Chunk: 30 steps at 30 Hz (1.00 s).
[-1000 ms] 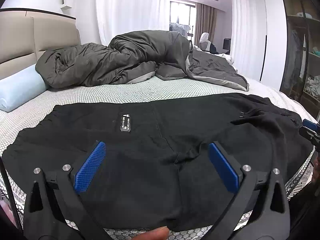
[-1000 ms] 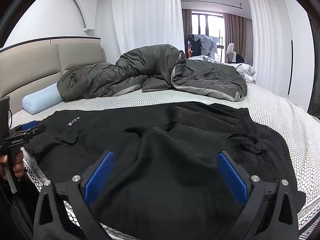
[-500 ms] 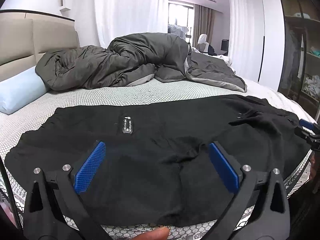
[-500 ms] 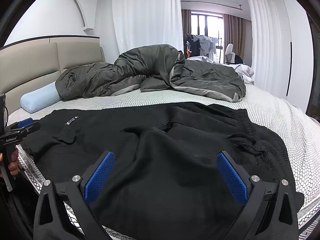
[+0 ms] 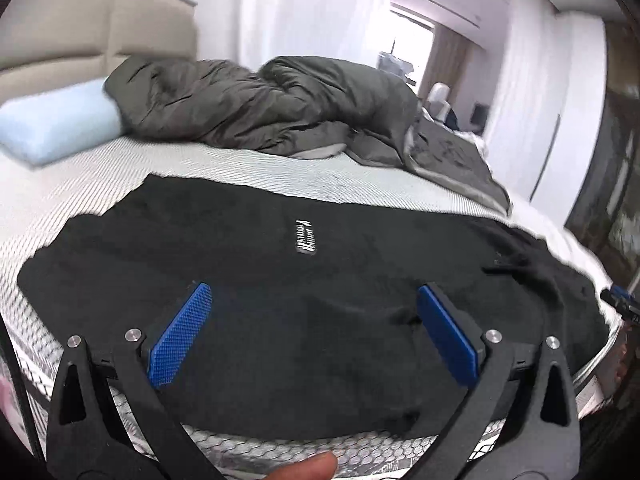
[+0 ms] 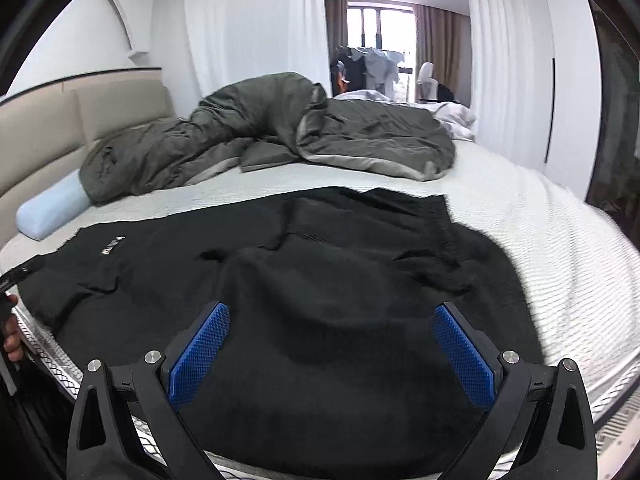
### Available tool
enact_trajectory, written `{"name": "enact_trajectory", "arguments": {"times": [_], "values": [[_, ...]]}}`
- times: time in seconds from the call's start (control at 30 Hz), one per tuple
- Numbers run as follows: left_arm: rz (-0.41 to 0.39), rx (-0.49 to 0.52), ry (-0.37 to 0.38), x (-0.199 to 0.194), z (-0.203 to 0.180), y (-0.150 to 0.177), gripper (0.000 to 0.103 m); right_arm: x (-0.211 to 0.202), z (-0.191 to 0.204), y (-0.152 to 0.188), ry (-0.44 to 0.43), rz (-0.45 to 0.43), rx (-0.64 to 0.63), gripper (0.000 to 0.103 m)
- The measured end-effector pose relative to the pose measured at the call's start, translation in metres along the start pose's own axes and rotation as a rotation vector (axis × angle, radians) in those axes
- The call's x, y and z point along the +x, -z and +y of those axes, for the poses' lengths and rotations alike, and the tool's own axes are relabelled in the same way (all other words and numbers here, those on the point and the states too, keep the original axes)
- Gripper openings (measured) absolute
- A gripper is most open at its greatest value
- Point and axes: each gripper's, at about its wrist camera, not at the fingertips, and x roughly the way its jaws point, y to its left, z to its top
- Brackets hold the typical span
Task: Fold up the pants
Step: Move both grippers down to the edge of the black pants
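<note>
Pants (image 5: 304, 312), black, spread crosswise over the near part of the bed (image 5: 224, 168), white label patch (image 5: 305, 237) facing up, cloth rumpled toward the right end. Left gripper (image 5: 314, 334) held low over the near hem, pointing far, jaws wide, nothing between the blue pads (image 5: 178, 342); fingertip (image 5: 304, 470) showing at the bottom edge. Right gripper (image 6: 330, 354) likewise level above the rumpled right part, jaws wide and empty. Grey duvet (image 6: 272, 136) heaped far, pale blue pillow (image 5: 56, 124) far left.

Beige headboard (image 6: 60, 120), white curtains (image 6: 248, 20), bright far window (image 6: 380, 24).
</note>
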Motion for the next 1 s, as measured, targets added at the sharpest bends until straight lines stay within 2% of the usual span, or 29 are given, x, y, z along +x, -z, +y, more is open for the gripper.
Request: {"name": "enact_trajectory", "arguments": {"times": [0.17, 0.27, 0.4, 0.47, 0.67, 0.77, 0.83, 0.9, 1.0], "values": [[0.015, -0.16, -0.055, -0.009, 0.049, -0.003, 0.102, -0.013, -0.013, -0.025, 0.047, -0.002, -0.104, 0.103], [0.021, -0.193, -0.128, -0.017, 0.073, -0.004, 0.102, -0.013, -0.024, -0.026, 0.066, 0.009, -0.099, 0.103], [0.066, -0.24, -0.213, -0.029, 0.107, -0.001, 0.102, -0.008, -0.039, -0.006, 0.069, 0.045, -0.055, 0.103], [0.095, -0.277, -0.233, -0.034, 0.121, 0.002, 0.102, -0.007, -0.044, 0.006, 0.08, 0.059, -0.026, 0.103], [0.18, -0.398, -0.241, -0.042, 0.156, 0.011, 0.101, -0.019, -0.06, 0.042, 0.097, 0.071, 0.127, 0.103], [0.202, -0.423, -0.227, -0.04, 0.168, 0.014, 0.092, -0.024, -0.067, 0.055, 0.119, 0.078, 0.186, 0.103], [0.221, -0.426, -0.226, -0.034, 0.172, 0.014, 0.075, -0.026, -0.072, 0.06, 0.122, 0.079, 0.217, 0.103], [0.23, -0.437, -0.209, -0.025, 0.175, 0.012, 0.066, -0.026, -0.077, 0.063, 0.126, 0.08, 0.243, 0.103], [0.234, -0.449, -0.218, -0.017, 0.179, 0.01, 0.06, -0.03, -0.08, 0.067, 0.123, 0.068, 0.266, 0.103]]}}
